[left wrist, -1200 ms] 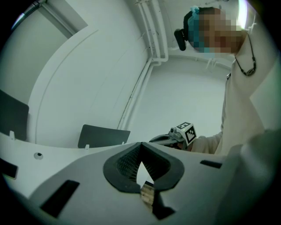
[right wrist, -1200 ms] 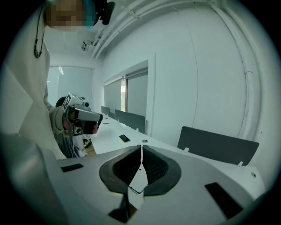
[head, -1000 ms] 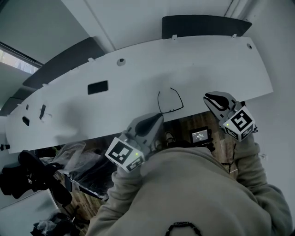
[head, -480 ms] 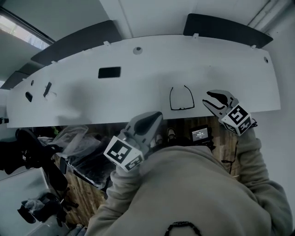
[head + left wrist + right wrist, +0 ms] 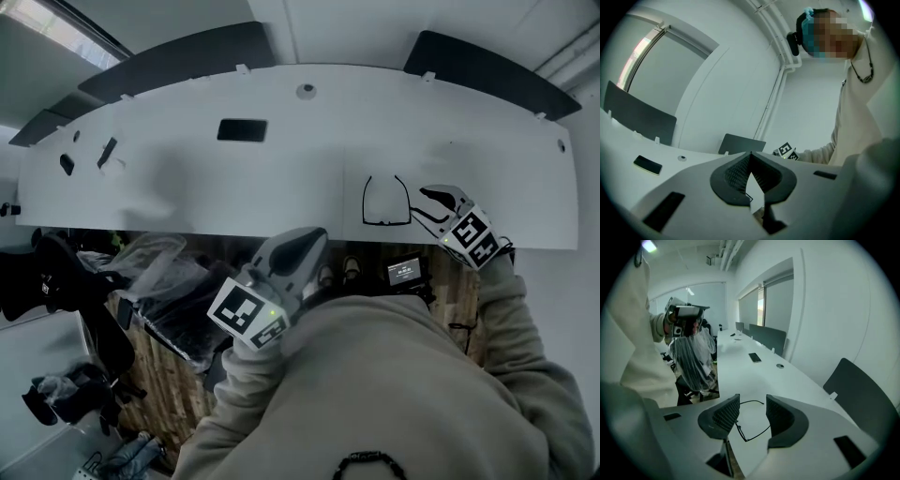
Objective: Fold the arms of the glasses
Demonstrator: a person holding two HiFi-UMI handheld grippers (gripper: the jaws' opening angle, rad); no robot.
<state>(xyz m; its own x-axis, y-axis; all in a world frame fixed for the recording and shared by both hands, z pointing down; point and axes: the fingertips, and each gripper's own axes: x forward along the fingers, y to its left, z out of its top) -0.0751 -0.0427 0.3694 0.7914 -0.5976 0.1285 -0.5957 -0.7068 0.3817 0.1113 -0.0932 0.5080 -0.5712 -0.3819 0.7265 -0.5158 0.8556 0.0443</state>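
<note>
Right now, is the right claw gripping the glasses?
No, the right claw has just been opening, and the glasses lie on the table, touching neither pad.

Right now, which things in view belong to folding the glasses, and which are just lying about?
Job: glasses on the table; right tool, jaws just been opening, glasses showing between them, not gripped; left tool, shut and empty.
Lying about: phone; round cap; chairs; plastic-wrapped bundle under the table.

The left gripper (image 5: 305, 246) points nearly level, jaws pressed together (nothing between them). The right gripper (image 5: 424, 203) tilts downward, its jaws just opened wide, pads gripping nothing.
</note>
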